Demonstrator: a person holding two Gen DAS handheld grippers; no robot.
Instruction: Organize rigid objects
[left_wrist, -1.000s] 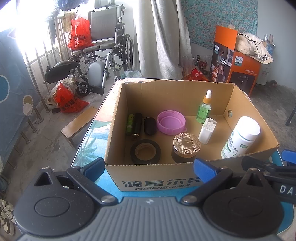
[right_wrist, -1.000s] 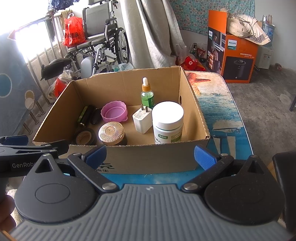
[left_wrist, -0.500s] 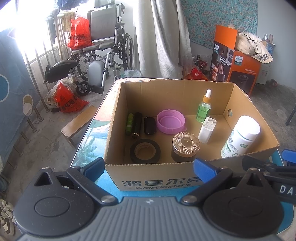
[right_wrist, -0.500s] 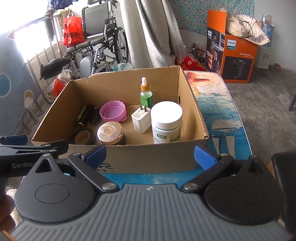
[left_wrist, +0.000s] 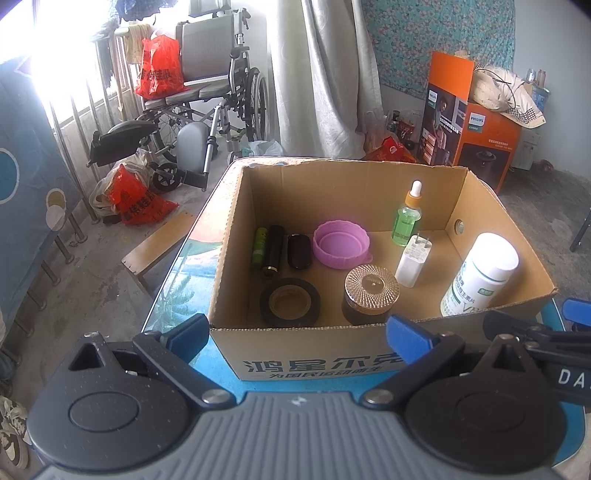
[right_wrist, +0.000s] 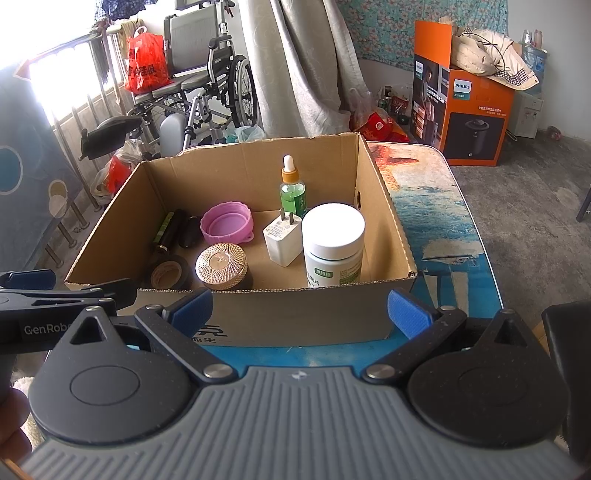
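An open cardboard box (left_wrist: 314, 354) (right_wrist: 384, 206) stands on the blue patterned table (right_wrist: 436, 221). Inside it are a white pill bottle (left_wrist: 480, 275) (right_wrist: 333, 245), a white charger plug (left_wrist: 412, 260) (right_wrist: 283, 238), a green dropper bottle (left_wrist: 407, 216) (right_wrist: 292, 190), a pink lid (left_wrist: 341, 243) (right_wrist: 225, 223), a jar with a gold lid (left_wrist: 370, 293) (right_wrist: 221, 266), a black tape roll (left_wrist: 290, 302) (right_wrist: 168, 275) and small dark cylinders (left_wrist: 273, 249). My left gripper (left_wrist: 297, 338) and right gripper (right_wrist: 299, 312) are both open and empty, in front of the box's near wall.
A wheelchair (left_wrist: 207, 92) and red bags (left_wrist: 159, 72) stand at the back left by a railing. An orange Philips box (right_wrist: 465, 110) sits on the floor at the back right. A curtain (left_wrist: 321, 74) hangs behind the box.
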